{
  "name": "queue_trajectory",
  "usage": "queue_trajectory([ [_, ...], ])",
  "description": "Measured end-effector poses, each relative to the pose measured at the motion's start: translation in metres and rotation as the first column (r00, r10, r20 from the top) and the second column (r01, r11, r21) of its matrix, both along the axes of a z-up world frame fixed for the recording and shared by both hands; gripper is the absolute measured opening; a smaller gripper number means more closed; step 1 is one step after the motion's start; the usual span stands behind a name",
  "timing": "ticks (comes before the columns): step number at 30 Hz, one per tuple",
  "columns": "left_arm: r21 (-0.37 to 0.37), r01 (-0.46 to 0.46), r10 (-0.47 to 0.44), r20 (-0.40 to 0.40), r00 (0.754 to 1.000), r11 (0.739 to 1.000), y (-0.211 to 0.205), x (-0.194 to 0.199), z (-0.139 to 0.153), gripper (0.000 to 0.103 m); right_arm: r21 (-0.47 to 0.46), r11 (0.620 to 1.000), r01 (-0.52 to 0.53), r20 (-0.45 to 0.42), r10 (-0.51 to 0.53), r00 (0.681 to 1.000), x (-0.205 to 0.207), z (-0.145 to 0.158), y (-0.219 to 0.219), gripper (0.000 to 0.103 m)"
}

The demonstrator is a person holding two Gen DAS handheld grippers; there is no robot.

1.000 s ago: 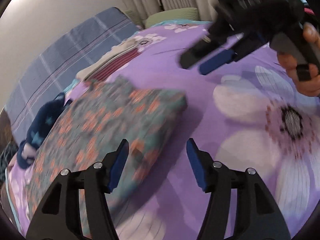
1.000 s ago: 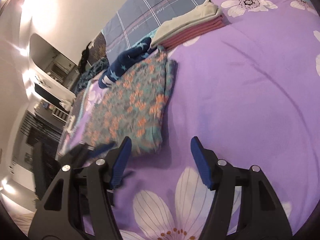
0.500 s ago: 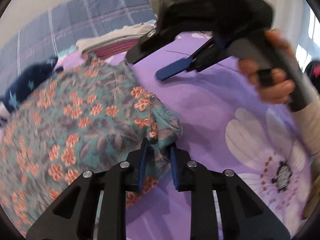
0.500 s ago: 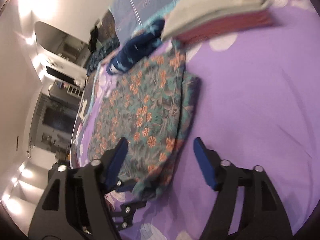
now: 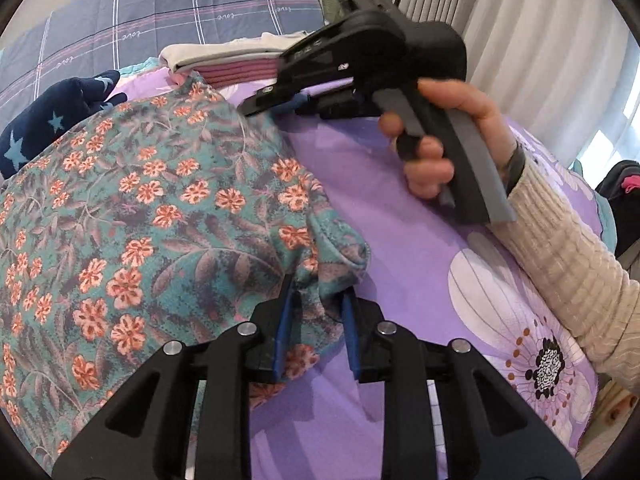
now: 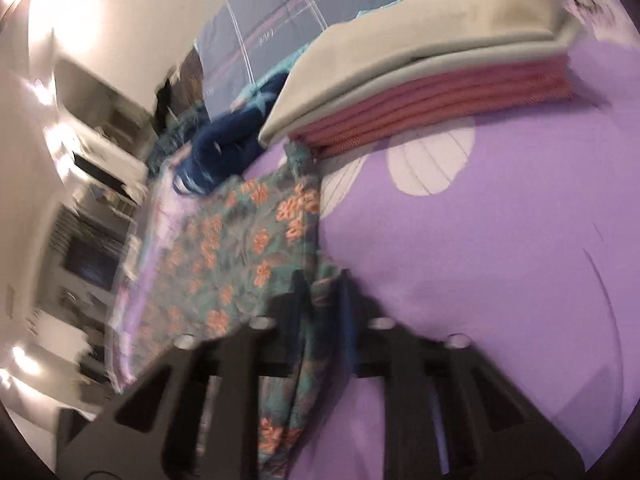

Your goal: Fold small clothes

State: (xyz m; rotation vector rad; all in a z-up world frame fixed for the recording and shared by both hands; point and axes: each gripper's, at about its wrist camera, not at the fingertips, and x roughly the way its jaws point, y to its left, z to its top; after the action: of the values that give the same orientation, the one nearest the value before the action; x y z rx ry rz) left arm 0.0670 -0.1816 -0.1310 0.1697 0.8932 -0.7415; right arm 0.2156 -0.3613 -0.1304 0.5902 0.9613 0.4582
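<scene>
A teal garment with orange flowers (image 5: 160, 208) lies flat on the purple flowered bedsheet (image 5: 400, 260). My left gripper (image 5: 316, 300) has the garment's near right corner bunched between its blue pads; its jaws are opening slightly while the pads still press the cloth. In the left wrist view, my right gripper (image 5: 276, 105), held by a hand (image 5: 440, 152), is down at the garment's far right edge. The blurred right wrist view shows that gripper (image 6: 322, 284) shut on a fold of the floral garment (image 6: 240, 248).
A folded stack, beige over pink (image 6: 420, 80), lies just beyond the garment. A navy star-print garment (image 5: 48, 120) is heaped at the far left. A blue plaid blanket (image 5: 180, 12) lies behind and curtains (image 5: 520, 40) hang at the right. A cream knit sleeve (image 5: 560, 260) crosses the sheet.
My left gripper came down and shut on the garment's near corner. My right gripper travelled to the garment's far edge and shut on the cloth there.
</scene>
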Motion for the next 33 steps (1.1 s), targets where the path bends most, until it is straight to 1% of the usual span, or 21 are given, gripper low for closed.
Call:
queue_trajectory([
  [2,0.006,0.007,-0.007,0.008,1.000,1.000,-0.004,0.002,0.000,0.025,0.093,0.995,0.018,0.033,-0.021,0.999,-0.001,0.005,-0.012,0.003],
  [3,0.006,0.012,-0.012,0.012,1.000,1.000,-0.004,0.000,0.001,0.025,0.101,0.994,0.026,0.059,-0.032,0.998,-0.001,0.009,-0.015,0.002],
  [6,0.002,0.027,-0.027,0.017,0.999,1.000,-0.005,0.000,0.001,0.025,0.046,0.995,0.091,0.121,-0.096,0.988,-0.002,0.019,-0.020,0.000],
  [7,0.002,0.028,-0.028,0.017,0.999,1.000,-0.005,0.000,0.001,0.025,0.038,0.994,0.101,0.120,-0.104,0.987,0.000,0.018,-0.022,0.000],
  [9,0.003,0.027,-0.027,0.014,1.000,1.000,-0.005,-0.001,0.001,0.025,0.043,0.993,0.107,0.071,-0.110,0.991,0.001,0.011,-0.027,0.002],
  [10,-0.001,0.027,-0.027,0.012,1.000,1.000,-0.004,-0.001,0.001,0.025,0.049,0.996,0.080,0.022,-0.082,0.996,0.001,0.007,-0.027,0.007],
  [11,-0.004,0.027,-0.027,0.011,1.000,1.000,-0.004,-0.001,0.001,0.025,0.047,0.998,0.032,-0.019,-0.031,0.999,0.001,0.004,-0.024,0.024],
  [12,-0.006,0.026,-0.026,0.009,1.000,1.000,-0.003,-0.001,0.000,0.025,0.048,0.998,-0.045,-0.053,0.048,0.997,0.000,0.002,-0.018,0.037],
  [13,-0.006,0.026,-0.026,0.006,1.000,1.000,-0.003,-0.001,0.000,0.026,0.051,0.994,-0.096,-0.048,0.098,0.994,-0.002,0.003,-0.014,0.056],
  [14,-0.005,0.026,-0.026,0.006,1.000,1.000,-0.003,0.001,-0.001,0.026,0.022,0.988,-0.150,-0.035,0.151,0.988,-0.006,0.007,-0.004,0.066],
  [16,-0.005,0.027,-0.027,0.007,1.000,1.000,-0.003,0.001,-0.001,0.028,-0.067,0.980,-0.188,-0.032,0.187,0.982,-0.008,0.012,0.015,0.071],
  [18,-0.006,0.026,-0.026,0.006,1.000,1.000,-0.003,0.001,-0.002,0.028,-0.121,0.979,-0.165,-0.028,0.163,0.986,-0.006,0.010,0.026,0.069],
  [19,-0.006,0.026,-0.026,0.005,1.000,1.000,-0.003,0.001,-0.002,0.028,-0.146,0.980,-0.135,-0.016,0.134,0.991,-0.005,0.006,0.031,0.049],
  [20,-0.007,0.027,-0.027,0.006,1.000,1.000,-0.003,0.001,-0.002,0.028,-0.169,0.981,-0.091,0.002,0.092,0.996,-0.003,0.004,0.032,0.020],
  [21,-0.009,0.030,-0.029,0.007,1.000,1.000,-0.003,0.001,-0.002,0.032,-0.170,0.984,-0.062,0.011,0.065,0.998,-0.002,0.001,0.030,0.013],
  [23,-0.009,0.043,-0.043,0.016,0.999,0.999,-0.005,-0.001,0.000,0.038,-0.079,0.996,-0.035,0.022,0.036,0.999,-0.001,-0.002,0.025,0.009],
  [24,-0.003,0.050,-0.050,0.029,0.998,0.999,-0.007,-0.002,0.001,0.041,-0.047,0.999,-0.023,0.054,0.026,0.998,-0.005,0.005,0.021,0.009],
  [27,0.010,0.050,-0.051,0.058,0.997,0.999,-0.012,-0.003,0.004,0.041,-0.040,0.999,-0.027,0.133,0.032,0.991,-0.016,0.024,0.026,0.008],
  [29,0.001,0.044,-0.044,0.068,0.997,0.999,-0.013,-0.001,0.006,0.030,-0.092,0.996,-0.018,0.167,0.033,0.985,-0.020,0.030,0.030,0.008],
  [31,-0.009,0.057,-0.056,0.070,0.996,0.998,-0.014,-0.001,0.008,0.008,-0.161,0.987,-0.005,0.165,0.032,0.986,-0.013,0.024,0.037,0.008],
  [33,-0.011,0.086,-0.085,0.071,0.994,0.996,-0.017,-0.002,0.008,0.006,-0.258,0.966,0.014,0.143,0.024,0.989,0.000,0.004,0.044,0.009],
])
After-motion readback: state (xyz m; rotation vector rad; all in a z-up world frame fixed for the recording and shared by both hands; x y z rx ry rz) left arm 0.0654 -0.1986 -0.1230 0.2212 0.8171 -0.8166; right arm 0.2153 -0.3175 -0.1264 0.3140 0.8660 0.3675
